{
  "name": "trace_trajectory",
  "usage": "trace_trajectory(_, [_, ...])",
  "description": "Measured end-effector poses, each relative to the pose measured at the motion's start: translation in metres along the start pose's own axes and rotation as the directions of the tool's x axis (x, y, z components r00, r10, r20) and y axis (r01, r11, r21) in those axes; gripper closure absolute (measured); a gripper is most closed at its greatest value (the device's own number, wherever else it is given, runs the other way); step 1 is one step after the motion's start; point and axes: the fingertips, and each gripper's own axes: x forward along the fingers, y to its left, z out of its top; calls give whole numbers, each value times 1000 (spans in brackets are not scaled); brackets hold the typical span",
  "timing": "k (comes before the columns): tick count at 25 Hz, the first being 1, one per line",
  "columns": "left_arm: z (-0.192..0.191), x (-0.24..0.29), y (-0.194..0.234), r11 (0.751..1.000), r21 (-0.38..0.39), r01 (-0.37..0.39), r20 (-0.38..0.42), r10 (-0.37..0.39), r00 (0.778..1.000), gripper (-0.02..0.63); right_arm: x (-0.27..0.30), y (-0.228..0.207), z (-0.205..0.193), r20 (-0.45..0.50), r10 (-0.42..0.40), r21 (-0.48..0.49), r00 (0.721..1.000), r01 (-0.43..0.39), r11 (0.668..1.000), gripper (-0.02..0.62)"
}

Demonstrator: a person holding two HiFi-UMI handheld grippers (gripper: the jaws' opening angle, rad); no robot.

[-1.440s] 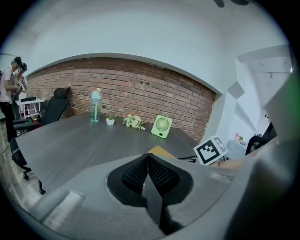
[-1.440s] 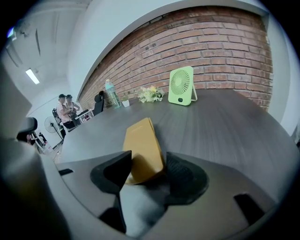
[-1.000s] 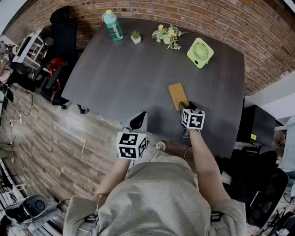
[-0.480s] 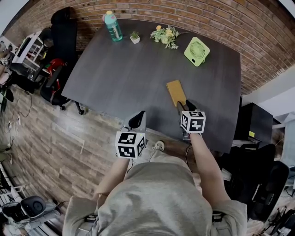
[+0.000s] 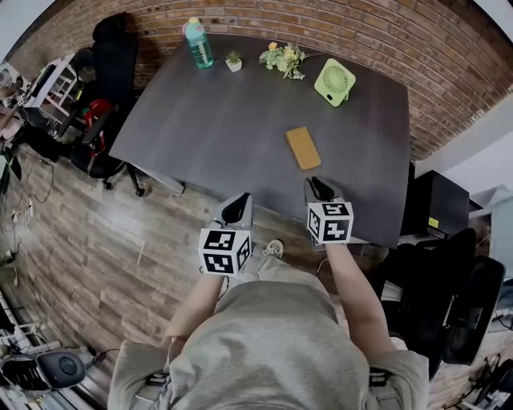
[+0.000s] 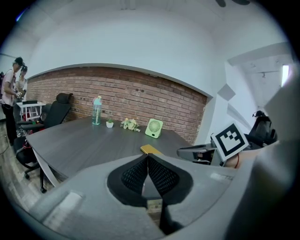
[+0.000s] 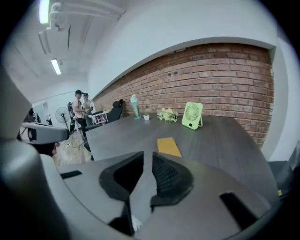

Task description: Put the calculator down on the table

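Calculator: flat on worktop, apart, ahead of right tongs, long axis pointing away.
Right tongs: nearer; empty, just been closing, slit left.
Left tongs: pressed together.

Bright, even indoor light with a strong fisheye bend

Ceiling lights glow at 11 o'clock in the right gripper view, slightly blown out. The table takes a soft sheen with faint shadows. The brick wall curves along 12 o'clock; both gripper views have black corners and soft foregrounds.
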Motion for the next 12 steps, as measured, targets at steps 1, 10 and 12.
trace_trajectory(1, [-3, -6, -3, 1000, 1, 2, 1, -2, 1000, 588, -8, 5, -1, 7, 3, -1, 1000, -3, 1000, 539])
trace_trajectory(10, [-36, -58, -28, 1000, -7, 7, 8, -7, 1000, 588, -78, 45, -19, 67, 26, 2, 997, -26, 1000, 580])
trace_trajectory(12, [-44, -71, -33, 1000, -10, 5, 9, -5, 1000, 588, -94, 56, -24, 79, 37, 8, 996, -37, 999, 583])
